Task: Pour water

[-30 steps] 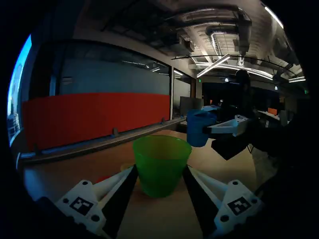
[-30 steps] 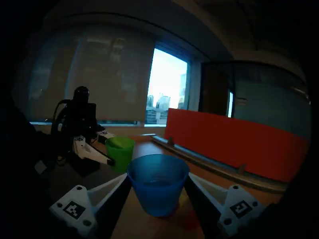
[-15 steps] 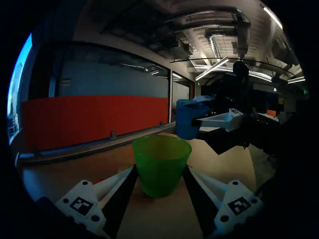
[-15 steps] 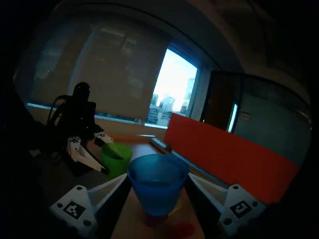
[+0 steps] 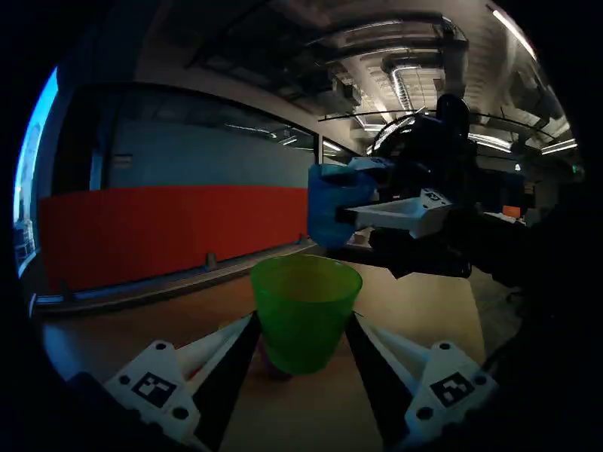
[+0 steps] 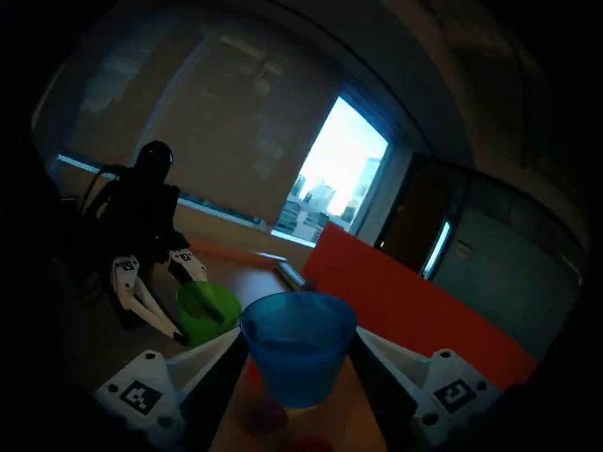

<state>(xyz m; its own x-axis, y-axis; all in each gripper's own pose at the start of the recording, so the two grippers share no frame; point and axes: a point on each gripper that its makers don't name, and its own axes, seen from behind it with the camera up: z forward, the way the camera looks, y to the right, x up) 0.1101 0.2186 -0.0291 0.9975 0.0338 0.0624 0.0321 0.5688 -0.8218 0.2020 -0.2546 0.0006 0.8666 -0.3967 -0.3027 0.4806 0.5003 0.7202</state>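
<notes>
Left gripper (image 5: 301,320) clamps both fingers on an upright green cup (image 5: 305,301) over a wooden table (image 5: 430,301); right gripper (image 6: 298,335) squeezes a blue cup (image 6: 298,361) (a water line shows inside) between its fingers, held higher than the green cup's rim and just beyond it; a red panel (image 5: 173,226) runs behind.

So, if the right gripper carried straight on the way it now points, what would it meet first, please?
Probably the red partition, though depth is unclear. The blue cup it holds travels with it; the green cup sits left of that line.
</notes>
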